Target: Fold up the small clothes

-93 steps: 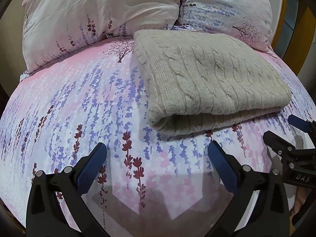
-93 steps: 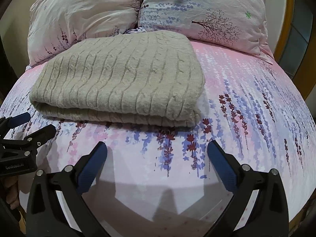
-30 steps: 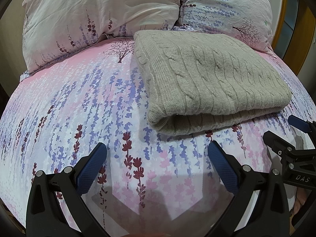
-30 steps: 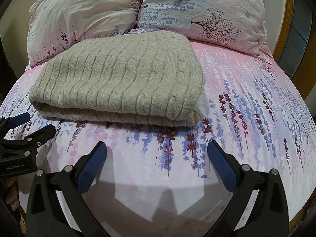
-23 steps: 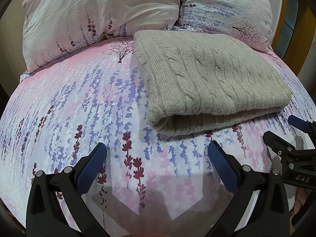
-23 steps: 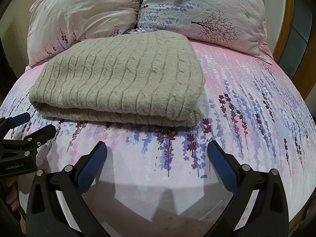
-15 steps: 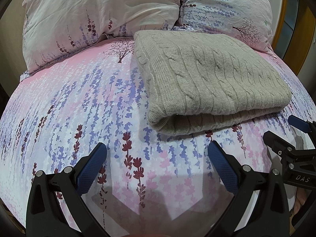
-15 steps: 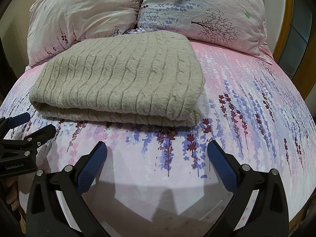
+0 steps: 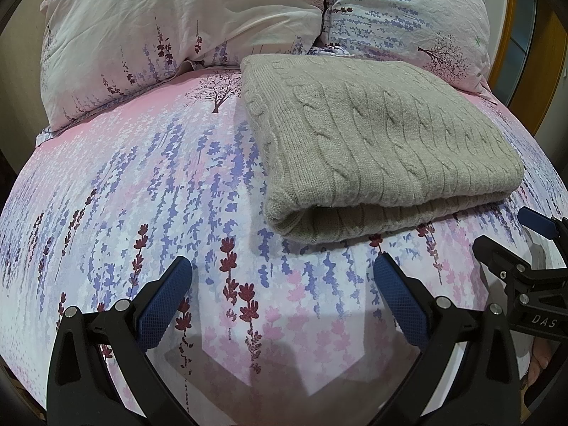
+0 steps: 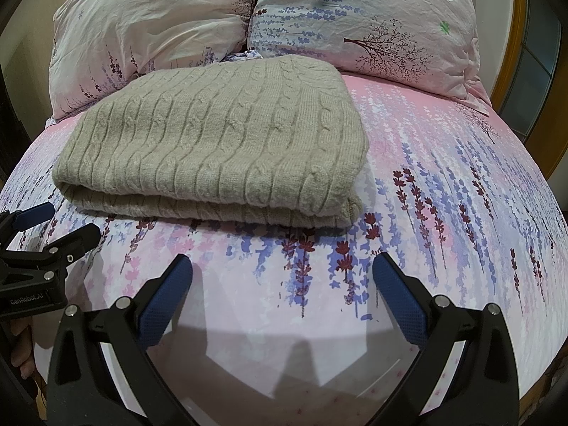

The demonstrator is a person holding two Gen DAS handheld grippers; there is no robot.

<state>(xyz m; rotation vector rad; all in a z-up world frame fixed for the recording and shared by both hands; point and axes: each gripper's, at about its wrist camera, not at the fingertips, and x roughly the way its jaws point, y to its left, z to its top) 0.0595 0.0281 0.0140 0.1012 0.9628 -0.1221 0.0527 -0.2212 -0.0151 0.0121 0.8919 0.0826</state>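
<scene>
A beige cable-knit sweater (image 9: pixel 376 138) (image 10: pixel 220 142) lies folded into a thick rectangle on the bed, its rolled fold edge facing me. My left gripper (image 9: pixel 282 284) hovers open over the sheet, short of the sweater's near left corner, nothing between its blue pads. My right gripper (image 10: pixel 282 280) is also open and empty, just in front of the sweater's near right corner. Each gripper shows at the edge of the other's view: the right one (image 9: pixel 511 234) and the left one (image 10: pixel 53 227), both with jaws apart.
The bed sheet (image 9: pixel 142 191) is pink and white with a purple flower print. Two matching pillows (image 9: pixel 170 17) (image 9: pixel 408 10) lean behind the sweater. A wooden frame (image 10: pixel 532 81) borders the right side. Part of a hand (image 10: pixel 19 351) shows at the lower left.
</scene>
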